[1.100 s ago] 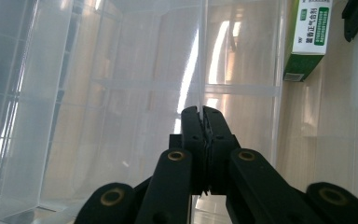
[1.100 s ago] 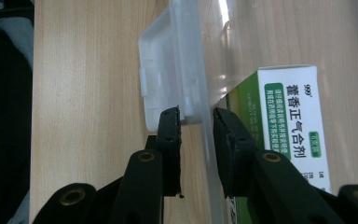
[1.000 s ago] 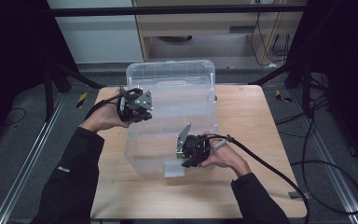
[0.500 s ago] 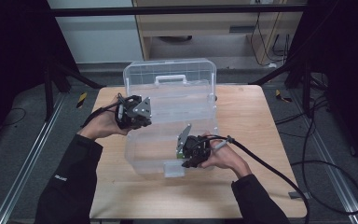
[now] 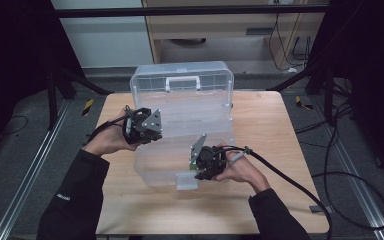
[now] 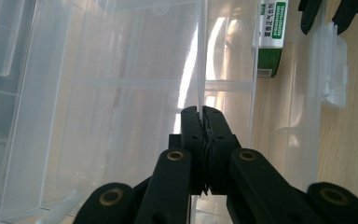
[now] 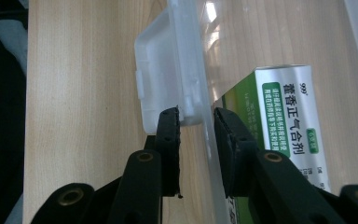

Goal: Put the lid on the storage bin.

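Wooden table (image 5: 280,130) carries our clear bin (image 5: 180,150). We clamp the left gripper (image 6: 200,114) shut on its thin wall; the right gripper (image 7: 196,126) straddles the front rim beside the latch (image 7: 161,70), a carton (image 7: 284,121) just inside. We judge it light, slippery, flexible; open tabletop surrounds it.

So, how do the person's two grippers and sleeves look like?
Both arms wear black long sleeves; the left one carries a small white marking near the elbow. The left gripper and the right gripper are black blocks, each topped by a grey three-cornered plate. A thick black cable trails from the right one. Up close, the fingers are black jointed links with brass-coloured rivets.
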### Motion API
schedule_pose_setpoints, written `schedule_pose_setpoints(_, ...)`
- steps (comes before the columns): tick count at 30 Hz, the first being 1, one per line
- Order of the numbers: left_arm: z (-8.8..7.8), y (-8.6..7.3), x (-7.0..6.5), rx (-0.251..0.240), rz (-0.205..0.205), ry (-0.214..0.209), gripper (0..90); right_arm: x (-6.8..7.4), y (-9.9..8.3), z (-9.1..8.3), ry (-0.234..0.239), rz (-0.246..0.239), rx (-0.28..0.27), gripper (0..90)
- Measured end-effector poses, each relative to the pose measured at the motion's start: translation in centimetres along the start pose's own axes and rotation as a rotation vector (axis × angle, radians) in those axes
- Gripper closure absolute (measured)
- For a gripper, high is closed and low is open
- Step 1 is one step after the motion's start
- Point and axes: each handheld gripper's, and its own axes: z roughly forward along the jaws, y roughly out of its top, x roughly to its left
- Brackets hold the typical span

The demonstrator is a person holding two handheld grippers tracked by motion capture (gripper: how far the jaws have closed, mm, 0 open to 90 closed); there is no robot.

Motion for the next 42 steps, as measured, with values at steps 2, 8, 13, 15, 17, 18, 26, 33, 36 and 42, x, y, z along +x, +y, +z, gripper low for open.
schedule_pose_setpoints(2,0.1,0.0,-0.1,-0.015,0.008,-0.012,88.1,0.0,0.0,0.0,-0.001,0.003,-0.004,71.8)
schedule_pose_setpoints(8,0.1,0.0,-0.4,0.014,0.006,-0.005,87.6,0.2,-0.2,0.0,-0.008,0.008,-0.015,71.6)
schedule_pose_setpoints(13,0.1,-0.2,-0.7,0.006,-0.004,-0.018,87.5,0.3,-0.3,0.0,-0.019,0.01,-0.025,71.3)
schedule_pose_setpoints(15,0.1,-0.2,-0.8,0.007,0.002,-0.027,87.5,0.3,-0.4,0.0,-0.023,0.014,-0.034,71.2)
schedule_pose_setpoints(17,0.2,-0.2,-0.9,0.006,0.005,-0.025,87.4,0.3,-0.4,-0.1,-0.027,0.019,-0.035,71.0)
schedule_pose_setpoints(18,0.1,-0.2,-0.9,0.011,0.005,-0.025,87.3,0.4,-0.4,-0.1,-0.028,0.023,-0.037,71.0)
schedule_pose_setpoints(26,0.2,-0.3,-1.0,-0.001,-0.012,-0.025,87.0,0.8,-0.7,-0.1,-0.064,0.027,-0.067,70.0)
schedule_pose_setpoints(33,0.2,-0.3,-1.2,-0.002,-0.012,-0.029,86.9,0.8,-1.3,-0.9,-0.062,0.059,-0.115,68.7)
schedule_pose_setpoints(36,0.2,-0.4,-1.2,-0.003,-0.014,-0.031,86.9,0.9,-1.8,-1.4,-0.061,0.076,-0.155,68.4)
schedule_pose_setpoints(42,0.3,-0.4,-1.4,-0.005,-0.015,-0.036,87.0,0.9,-3.0,-3.0,-0.072,0.123,-0.241,67.8)
